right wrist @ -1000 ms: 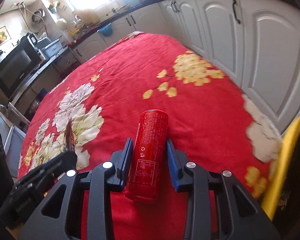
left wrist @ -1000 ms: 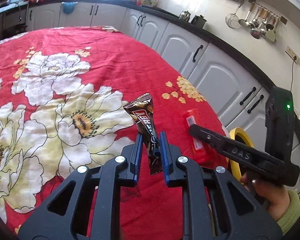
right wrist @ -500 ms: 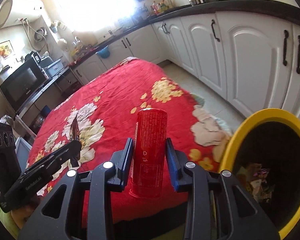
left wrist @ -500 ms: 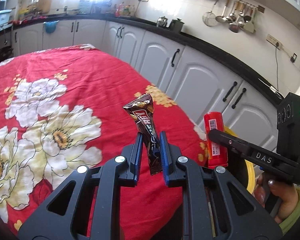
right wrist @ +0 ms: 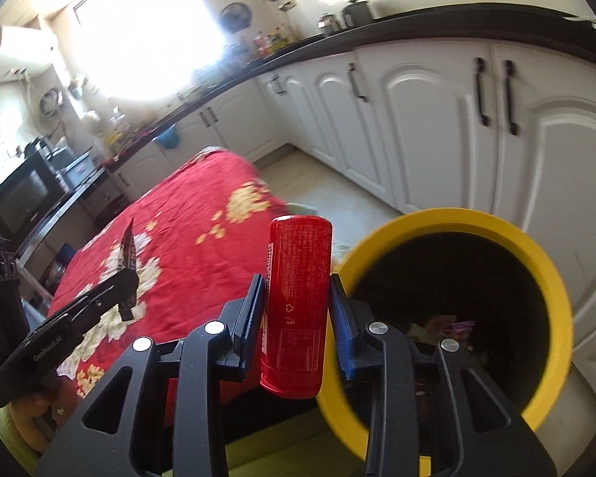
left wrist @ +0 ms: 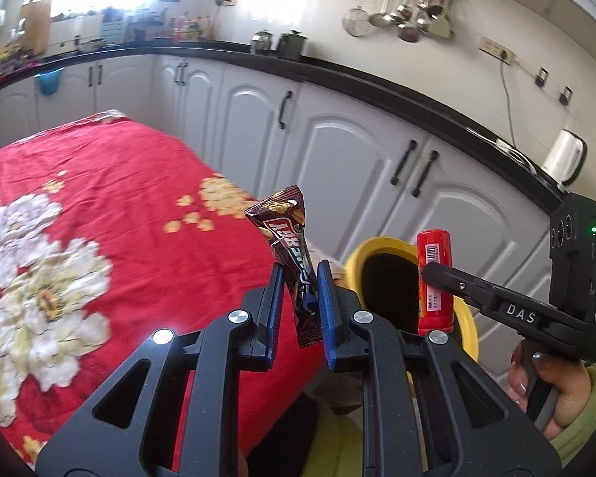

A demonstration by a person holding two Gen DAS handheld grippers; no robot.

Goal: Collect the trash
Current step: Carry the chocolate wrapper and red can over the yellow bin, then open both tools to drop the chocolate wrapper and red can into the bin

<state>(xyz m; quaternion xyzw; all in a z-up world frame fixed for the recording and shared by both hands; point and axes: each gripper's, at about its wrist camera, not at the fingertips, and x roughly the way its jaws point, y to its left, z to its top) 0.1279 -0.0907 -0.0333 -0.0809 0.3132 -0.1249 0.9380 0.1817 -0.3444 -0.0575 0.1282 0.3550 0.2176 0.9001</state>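
Observation:
My left gripper is shut on a brown snack wrapper, held upright above the edge of the red flowered tablecloth. My right gripper is shut on a red can, held upright beside the rim of a yellow bin. The bin holds some trash at its bottom. In the left wrist view the can and the right gripper sit over the bin. The left gripper and the wrapper show at the left of the right wrist view.
White cabinet doors with black handles line the wall behind the bin under a black counter. A kettle and pots stand on the counter. A microwave sits at the far left.
Both grippers have lifted off the table and swung right toward the yellow bin, each still holding its item. The bin's opening now fills more of the right wrist view.

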